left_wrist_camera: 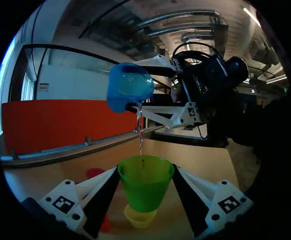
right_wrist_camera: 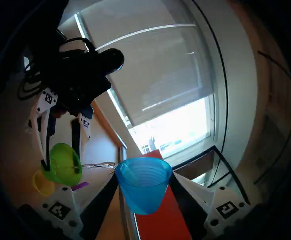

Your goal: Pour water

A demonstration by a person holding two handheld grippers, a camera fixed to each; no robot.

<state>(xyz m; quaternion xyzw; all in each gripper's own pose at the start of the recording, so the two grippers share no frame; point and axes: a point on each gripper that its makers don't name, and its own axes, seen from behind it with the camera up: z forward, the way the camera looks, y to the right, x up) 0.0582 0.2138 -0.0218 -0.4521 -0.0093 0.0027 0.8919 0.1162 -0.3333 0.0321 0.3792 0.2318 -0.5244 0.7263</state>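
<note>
While a thin stream of water (left_wrist_camera: 140,134) falls between the two cups, the left gripper (left_wrist_camera: 145,172) holds the green cup (left_wrist_camera: 145,188) between its fingers (left_wrist_camera: 103,190). Both fingers press on the cup's sides just under the rim, and the mouth faces up.

Straight ahead of those fingers and above them, the right gripper (left_wrist_camera: 139,86) is closed on the blue cup (left_wrist_camera: 127,86). That cup is tipped well over, lip down, directly over the green cup's mouth. The stream leaves the low edge of the blue cup and lands inside the green rim. No splash or spill on the worktop (left_wrist_camera: 193,156) is visible.

In the right gripper view the blue cup sits clamped between that gripper's own fingers (right_wrist_camera: 185,188), with the green cup off to the left of them. Water inside the blue cup cannot be made out from here.

Beyond the left fingers, low, a yellow cup (left_wrist_camera: 139,218) stands on the worktop under the green cup. A small red item (left_wrist_camera: 93,173) lies to the left. Neither is touched.

Status, as a judgement: both grasps are done, the cups are aligned and the pour is under way. The fill level in the green cup is unclear. What is left is to empty the blue cup or stop at the wanted level, right it, and set both cups down.
</note>
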